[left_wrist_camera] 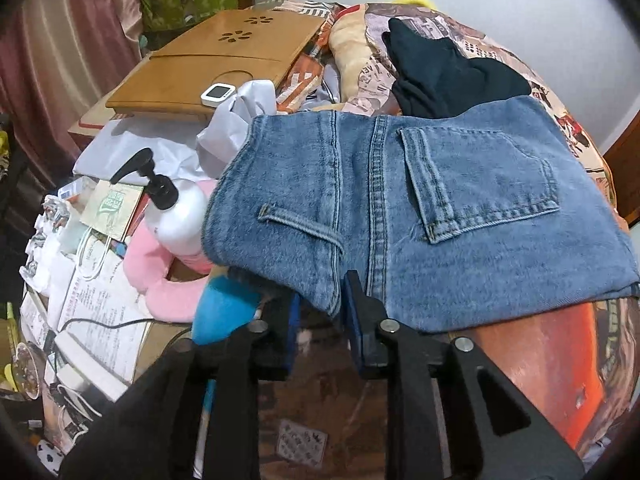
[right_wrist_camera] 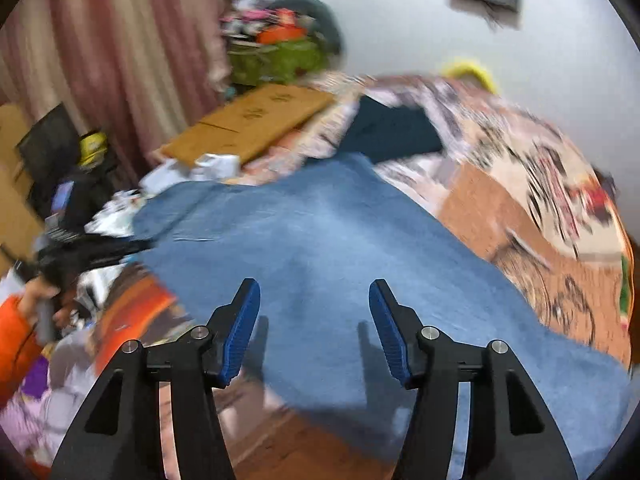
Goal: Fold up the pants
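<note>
Light blue jeans [left_wrist_camera: 460,208] lie folded on the patterned bedspread [left_wrist_camera: 560,364] with a back pocket facing up. In the left wrist view my left gripper [left_wrist_camera: 320,298] sits at their near left corner. That corner hangs between the blue pads, and the left pad stands clear of the cloth, so the jaws are open. In the blurred right wrist view the jeans [right_wrist_camera: 320,232] spread out under my right gripper [right_wrist_camera: 314,320], which is open wide above them with nothing between its fingers. At that view's left edge, a hand in an orange sleeve [right_wrist_camera: 16,332] holds the left gripper [right_wrist_camera: 96,252].
A dark garment [left_wrist_camera: 448,72] lies just beyond the jeans. To the left are a wooden lap desk [left_wrist_camera: 224,56], a white pump bottle [left_wrist_camera: 176,216], pink plush, papers and cables. Pink curtains [right_wrist_camera: 120,40] hang behind, and the white wall is at the far right.
</note>
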The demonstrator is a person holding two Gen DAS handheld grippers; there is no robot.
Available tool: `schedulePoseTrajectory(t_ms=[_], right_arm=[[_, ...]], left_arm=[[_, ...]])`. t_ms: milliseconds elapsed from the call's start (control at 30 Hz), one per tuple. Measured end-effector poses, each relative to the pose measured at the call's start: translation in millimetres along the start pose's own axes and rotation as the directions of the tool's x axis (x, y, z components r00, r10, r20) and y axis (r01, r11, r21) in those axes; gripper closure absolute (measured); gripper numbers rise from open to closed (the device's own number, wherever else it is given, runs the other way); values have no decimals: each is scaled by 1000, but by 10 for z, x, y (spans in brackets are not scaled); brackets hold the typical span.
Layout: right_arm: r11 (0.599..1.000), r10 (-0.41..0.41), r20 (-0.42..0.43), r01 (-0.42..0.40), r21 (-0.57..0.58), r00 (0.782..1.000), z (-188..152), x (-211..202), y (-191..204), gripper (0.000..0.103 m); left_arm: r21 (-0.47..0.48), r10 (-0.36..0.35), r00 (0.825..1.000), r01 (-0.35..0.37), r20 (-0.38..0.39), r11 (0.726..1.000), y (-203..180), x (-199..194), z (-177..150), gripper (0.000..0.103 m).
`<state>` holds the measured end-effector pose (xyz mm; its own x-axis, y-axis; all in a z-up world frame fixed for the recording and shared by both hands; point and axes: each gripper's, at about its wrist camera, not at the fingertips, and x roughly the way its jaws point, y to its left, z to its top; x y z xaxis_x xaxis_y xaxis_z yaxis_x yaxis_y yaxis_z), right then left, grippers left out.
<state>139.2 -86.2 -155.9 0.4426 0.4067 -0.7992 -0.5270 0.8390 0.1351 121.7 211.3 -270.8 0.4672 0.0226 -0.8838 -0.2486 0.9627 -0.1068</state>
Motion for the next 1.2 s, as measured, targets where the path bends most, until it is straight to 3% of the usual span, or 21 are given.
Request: schedulePoseTrajectory(t_ms=[67, 100, 133, 300, 400, 533, 733, 833, 1033, 1100, 1200], right_arm=[[997, -41, -34, 43, 68, 999, -82, 120, -199, 50], [994, -59, -59, 64, 93, 997, -134, 167, -301, 50], [990, -41, -51, 47, 132, 998, -212, 162, -425, 47], [961, -77, -55, 89, 263, 996, -541, -143, -914, 37], [940, -134, -108, 161, 302, 985, -742, -345, -1215, 37], [856, -273, -105, 291, 427, 956, -1132, -883, -1756, 37], [686, -395, -117, 377, 622, 911, -1663, -1529, -2493, 37], [615, -447, -123, 404, 677, 886, -1805, -1596, -2718, 37], [559, -328, -105, 282, 780, 939, -1915, -1315, -3041, 37], [548, -309, -93, 257, 796, 946, -1895, -1266, -3098, 37], [553, -310, -89, 255, 793, 947, -1789, -1197, -3202, 53]], left_arm=[[-3, 40, 999, -40, 11, 999, 43, -83, 5, 61], [-6, 75, 997, -75, 21, 997, 77, -135, 11, 47], [-11, 96, 995, -96, 31, 995, 111, -173, 16, 40], [-16, 177, 980, -176, 92, 984, 226, -376, 186, 33], [-17, 164, 979, -163, 124, 987, 165, -448, 349, 29], [12, 96, 984, -99, 149, 995, -116, -463, 527, 18], [131, 26, 992, -42, 119, 991, -771, -265, 709, 14], [167, -17, 996, 2, 85, 986, -1090, -166, 750, 14], [227, -94, 996, 93, -3, 970, -1634, -1, 686, 14], [259, -98, 995, 103, -33, 960, -1812, 70, 636, 14], [284, -64, 998, 67, -20, 957, -2003, 88, 585, 13]])
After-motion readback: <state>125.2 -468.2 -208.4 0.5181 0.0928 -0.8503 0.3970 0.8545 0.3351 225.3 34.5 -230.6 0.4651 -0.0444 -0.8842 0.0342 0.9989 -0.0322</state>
